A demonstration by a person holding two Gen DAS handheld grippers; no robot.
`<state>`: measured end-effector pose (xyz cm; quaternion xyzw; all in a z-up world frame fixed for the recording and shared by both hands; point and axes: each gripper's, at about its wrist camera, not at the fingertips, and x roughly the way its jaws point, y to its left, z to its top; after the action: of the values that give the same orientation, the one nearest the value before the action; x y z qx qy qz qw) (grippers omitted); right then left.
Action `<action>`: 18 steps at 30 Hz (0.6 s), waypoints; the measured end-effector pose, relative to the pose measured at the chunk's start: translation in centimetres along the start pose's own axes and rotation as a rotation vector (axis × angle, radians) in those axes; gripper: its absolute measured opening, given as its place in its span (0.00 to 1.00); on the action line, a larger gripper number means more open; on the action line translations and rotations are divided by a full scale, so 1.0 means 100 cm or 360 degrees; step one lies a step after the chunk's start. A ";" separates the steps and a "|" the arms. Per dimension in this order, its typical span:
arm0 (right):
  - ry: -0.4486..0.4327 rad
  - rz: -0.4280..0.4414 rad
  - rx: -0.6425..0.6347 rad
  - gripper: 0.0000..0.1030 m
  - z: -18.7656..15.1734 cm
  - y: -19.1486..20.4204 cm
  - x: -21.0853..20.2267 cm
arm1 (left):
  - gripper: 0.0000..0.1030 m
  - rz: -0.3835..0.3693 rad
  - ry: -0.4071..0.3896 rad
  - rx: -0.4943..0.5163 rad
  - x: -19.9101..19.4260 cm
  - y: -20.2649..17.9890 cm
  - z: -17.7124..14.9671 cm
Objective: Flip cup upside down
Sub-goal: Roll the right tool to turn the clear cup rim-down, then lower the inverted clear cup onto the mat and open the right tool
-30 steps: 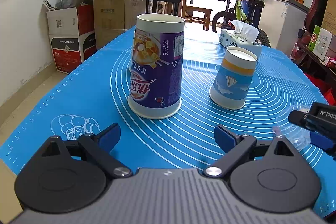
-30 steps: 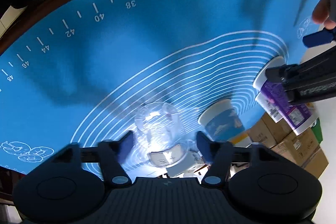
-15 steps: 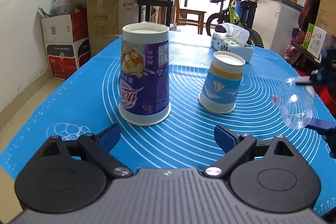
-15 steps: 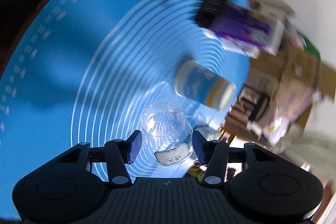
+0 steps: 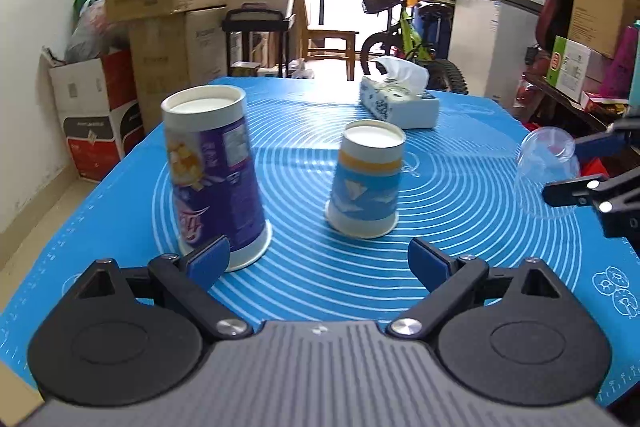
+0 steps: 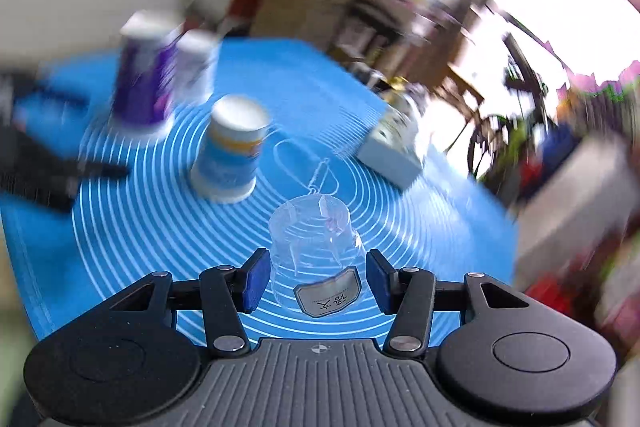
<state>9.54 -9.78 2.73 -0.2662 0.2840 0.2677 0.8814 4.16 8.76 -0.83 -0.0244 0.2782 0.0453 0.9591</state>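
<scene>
One clear plastic cup sits base-up between the right gripper pads — whether they pinch it or stand just off its sides, I cannot tell. It hangs at the blue mat's right side; its white label is unreadable. Left gripper gapes wide, holding nothing, near the purple cup and sailboat cup — both inverted.

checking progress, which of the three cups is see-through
The clear plastic cup between the right gripper's fingers; the other two are printed paper cups.
</scene>
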 end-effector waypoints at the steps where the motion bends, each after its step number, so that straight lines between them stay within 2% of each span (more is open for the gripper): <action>1: -0.0023 0.0036 0.0142 0.56 -0.008 -0.008 0.002 | 0.92 -0.0005 -0.0003 0.0010 0.000 -0.003 0.000; 4: -0.0039 0.0117 0.0432 0.55 -0.032 -0.021 0.011 | 0.92 -0.0019 -0.0004 0.0032 0.002 -0.011 0.001; 6: -0.0041 0.0097 0.0515 0.54 -0.047 -0.021 0.020 | 0.92 -0.0028 -0.0010 0.0046 0.004 -0.017 0.000; 7: -0.0098 0.0084 0.0536 0.54 -0.052 -0.021 0.020 | 0.92 -0.0024 -0.0004 0.0053 0.005 -0.019 -0.002; 9: -0.0123 0.0073 0.0612 0.53 -0.056 -0.024 0.022 | 0.92 -0.0028 0.0026 0.0065 0.009 -0.022 -0.003; 18: -0.0131 0.0066 0.0619 0.53 -0.065 -0.023 0.007 | 0.92 -0.0045 0.0025 0.0080 0.006 -0.028 -0.005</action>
<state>9.16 -15.25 -1.50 -0.0738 0.2996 0.2366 0.9213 4.67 6.00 -1.47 -0.0044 0.2864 0.0246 0.9578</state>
